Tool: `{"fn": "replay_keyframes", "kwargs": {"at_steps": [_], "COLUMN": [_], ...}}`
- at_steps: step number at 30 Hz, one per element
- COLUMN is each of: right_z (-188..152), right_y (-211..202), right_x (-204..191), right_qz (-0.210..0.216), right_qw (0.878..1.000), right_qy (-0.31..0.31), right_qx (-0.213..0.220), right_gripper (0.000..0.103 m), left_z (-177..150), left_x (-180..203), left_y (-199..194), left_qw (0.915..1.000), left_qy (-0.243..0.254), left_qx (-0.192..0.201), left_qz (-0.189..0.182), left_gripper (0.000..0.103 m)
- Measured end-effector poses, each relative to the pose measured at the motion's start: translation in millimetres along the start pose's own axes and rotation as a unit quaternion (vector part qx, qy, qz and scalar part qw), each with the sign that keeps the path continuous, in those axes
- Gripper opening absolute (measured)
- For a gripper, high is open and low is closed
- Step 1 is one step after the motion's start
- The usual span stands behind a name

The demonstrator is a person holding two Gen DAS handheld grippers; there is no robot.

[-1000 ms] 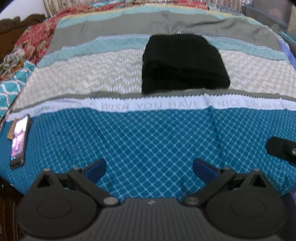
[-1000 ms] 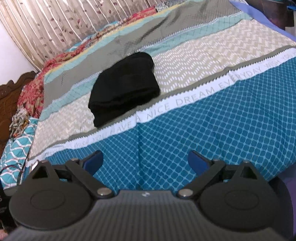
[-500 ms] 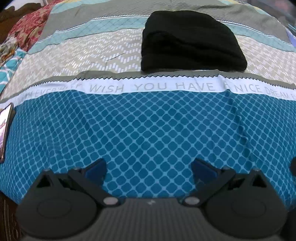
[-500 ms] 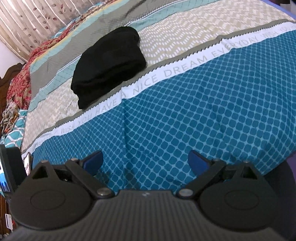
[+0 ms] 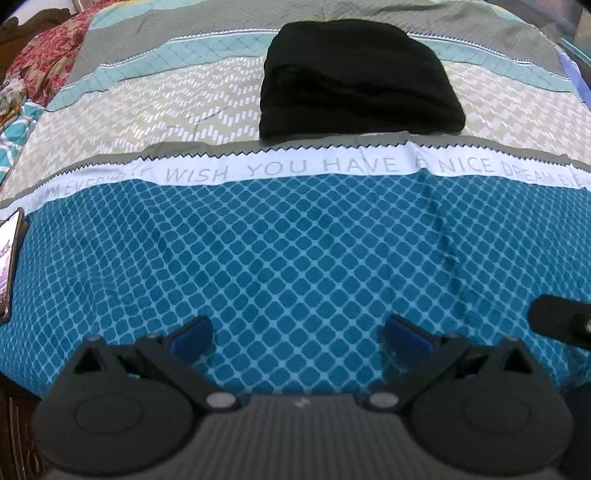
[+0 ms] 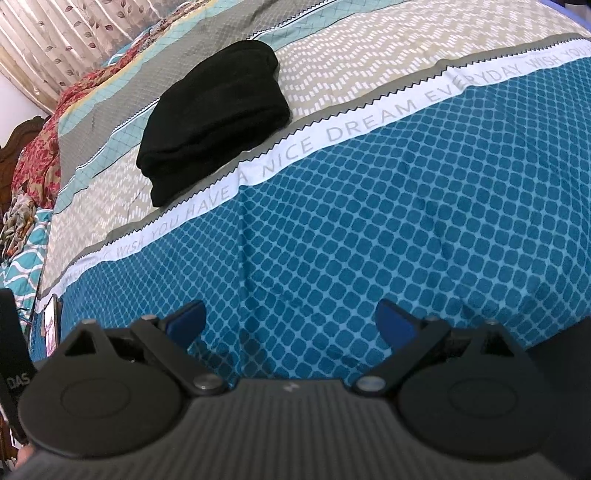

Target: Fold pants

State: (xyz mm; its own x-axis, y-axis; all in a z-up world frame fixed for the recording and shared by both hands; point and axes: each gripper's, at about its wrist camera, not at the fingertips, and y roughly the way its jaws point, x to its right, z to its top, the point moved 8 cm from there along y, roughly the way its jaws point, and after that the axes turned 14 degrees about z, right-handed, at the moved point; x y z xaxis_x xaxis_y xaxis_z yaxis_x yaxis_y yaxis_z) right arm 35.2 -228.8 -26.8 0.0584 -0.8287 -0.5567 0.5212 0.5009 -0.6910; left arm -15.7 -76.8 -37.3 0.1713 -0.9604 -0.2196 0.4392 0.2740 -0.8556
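Black pants (image 5: 354, 81) lie folded in a compact bundle on the beige band of the bedspread, beyond the white lettered stripe. They also show in the right wrist view (image 6: 214, 118) at upper left. My left gripper (image 5: 297, 334) is open and empty over the blue diamond area near the bed's front edge, well short of the pants. My right gripper (image 6: 290, 323) is open and empty, also over the blue area. Part of the right gripper (image 5: 557, 325) shows at the right edge of the left wrist view.
A phone (image 5: 9, 262) lies at the bed's left edge; it also shows in the right wrist view (image 6: 51, 326). Red floral bedding (image 6: 40, 147) and crumpled cloth sit at the far left. A curtain (image 6: 74, 29) hangs behind the bed.
Both grippers moved in over the bed toward the pants, then eased back slightly. The pants have not moved. Both grippers stayed open.
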Motion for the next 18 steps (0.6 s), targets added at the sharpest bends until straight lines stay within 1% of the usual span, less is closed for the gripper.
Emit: {"fn": "replay_keyframes", "kwargs": {"at_steps": [4,7,8,12,14,18], "right_z": [0,0,1,5,9,13], "right_y": [-2,-4,-5,-11,-14,-18], "right_x": [0,-3,-5,-10,-14,-21], "right_qz": [0.001,0.002,0.004,0.008,0.009,0.010], "right_qw": [1.000,1.000,1.000,1.000,0.999,0.998], "right_qy": [0.005,0.004,0.001,-0.013,-0.024,-0.044], "right_qx": [0.005,0.009,0.012,0.024,0.030,0.045], "right_gripper": [0.100,0.100,0.100,0.100,0.100,0.100], "left_z": [4,9,11,17,20,21], "left_x": [-1,-1,-1,1,1,1], "left_y": [-12,-23,-26,-42,-50,-59], "left_qw": [1.0000,0.9997,0.9995,0.9992,0.9988,0.9984], "left_qy": [0.004,0.010,0.012,0.013,0.014,0.016], "left_qx": [0.009,0.023,0.026,0.039,0.048,0.054], "left_qz": [0.002,0.008,0.009,-0.003,-0.001,0.005], "left_gripper": [0.103,0.103,0.103,0.103,0.103,0.103]}}
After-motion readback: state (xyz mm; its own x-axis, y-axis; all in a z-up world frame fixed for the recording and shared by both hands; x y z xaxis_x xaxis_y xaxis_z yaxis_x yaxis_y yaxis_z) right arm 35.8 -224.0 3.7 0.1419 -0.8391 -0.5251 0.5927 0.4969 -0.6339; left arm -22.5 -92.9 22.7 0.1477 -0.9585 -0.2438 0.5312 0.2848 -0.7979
